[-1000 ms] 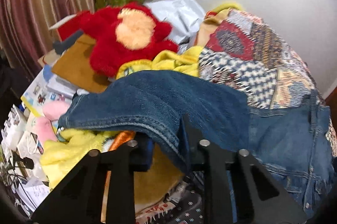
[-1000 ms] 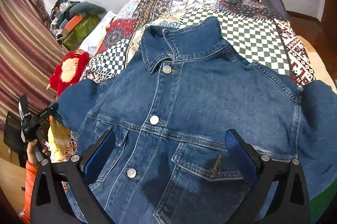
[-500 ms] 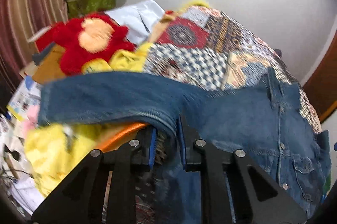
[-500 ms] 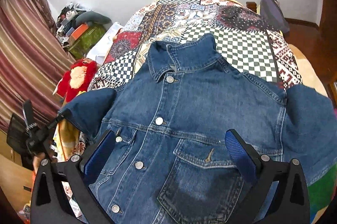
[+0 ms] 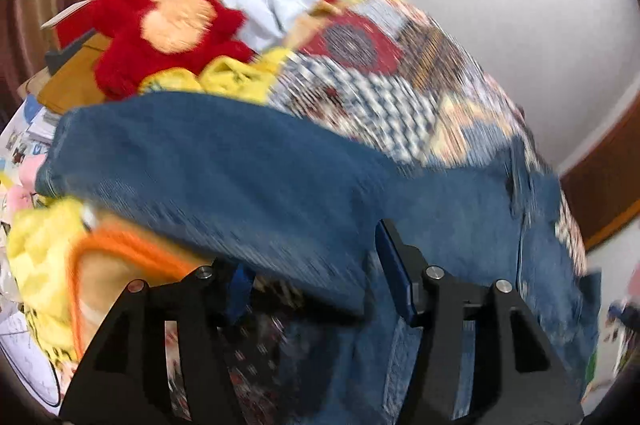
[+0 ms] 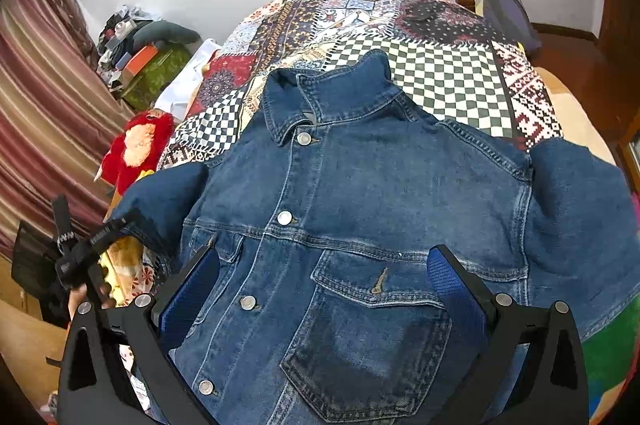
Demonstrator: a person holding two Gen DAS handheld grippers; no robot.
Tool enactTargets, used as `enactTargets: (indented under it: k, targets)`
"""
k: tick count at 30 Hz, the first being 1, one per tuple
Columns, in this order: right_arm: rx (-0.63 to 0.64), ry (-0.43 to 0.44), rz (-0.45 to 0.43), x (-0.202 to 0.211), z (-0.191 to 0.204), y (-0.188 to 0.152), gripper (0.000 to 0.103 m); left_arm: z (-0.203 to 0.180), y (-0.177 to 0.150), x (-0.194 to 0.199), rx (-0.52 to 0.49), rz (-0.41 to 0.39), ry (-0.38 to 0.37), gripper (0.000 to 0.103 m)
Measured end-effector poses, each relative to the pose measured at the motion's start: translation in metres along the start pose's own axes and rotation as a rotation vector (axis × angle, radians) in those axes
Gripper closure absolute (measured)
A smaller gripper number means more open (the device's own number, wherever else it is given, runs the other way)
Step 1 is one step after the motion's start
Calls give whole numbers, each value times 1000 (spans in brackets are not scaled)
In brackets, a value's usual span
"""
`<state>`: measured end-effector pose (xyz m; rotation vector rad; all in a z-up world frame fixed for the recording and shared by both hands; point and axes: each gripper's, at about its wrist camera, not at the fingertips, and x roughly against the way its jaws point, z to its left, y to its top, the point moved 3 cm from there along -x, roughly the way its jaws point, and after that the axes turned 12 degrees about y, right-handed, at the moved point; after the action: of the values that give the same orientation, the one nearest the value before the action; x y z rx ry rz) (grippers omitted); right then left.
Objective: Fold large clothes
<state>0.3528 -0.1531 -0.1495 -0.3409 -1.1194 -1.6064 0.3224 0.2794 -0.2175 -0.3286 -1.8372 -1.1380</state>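
Observation:
A blue denim jacket (image 6: pixel 360 185) lies front up and buttoned on a patchwork quilt (image 6: pixel 440 73). Its left sleeve (image 5: pixel 220 161) stretches across the blurred left wrist view and drapes over the bed's side. My left gripper (image 5: pixel 316 273) is at that sleeve's lower edge and its jaws are opening. The cloth hangs between them, and the blue right pad (image 5: pixel 394 265) stands clear of it. The right wrist view shows this gripper (image 6: pixel 100 237) at the sleeve's end. My right gripper (image 6: pixel 320 285) hovers open over the jacket's chest pocket, with nothing gripped.
A red plush toy (image 5: pixel 160 25) and yellow cloth (image 5: pixel 36 257) lie in a cluttered heap beside the bed. A striped curtain (image 6: pixel 40 105) and a green box (image 6: pixel 156 77) stand at the left. A dark backpack (image 6: pixel 508 13) leans at the far right.
The left jaws were shut on the sleeve's edge and have now parted. The left view has swung along the sleeve toward the jacket. The right gripper has drawn back a little, so more of the jacket shows.

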Motion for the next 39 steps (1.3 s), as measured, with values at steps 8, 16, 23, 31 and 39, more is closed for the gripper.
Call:
enactTargets:
  k: [8,16,23,31,39]
  targets:
    - [16,-8,5,-4,4,1,0,10,51,1,-48,-113,183,87]
    - [11,0,-21,9,5,4,0,-74,45,68,-217,-265,23,94]
    - [19,12,-44,27,8,-2,0,-161,-37,37,-464,-80,-104,94]
    - [8,-14,-62,50,-5,-12,0,-166,-96,-17,-459,214,-177,85]
    - [-23,-11,-67,50,-13,-14,0,-110,-74,17,-273,232,-252,40]
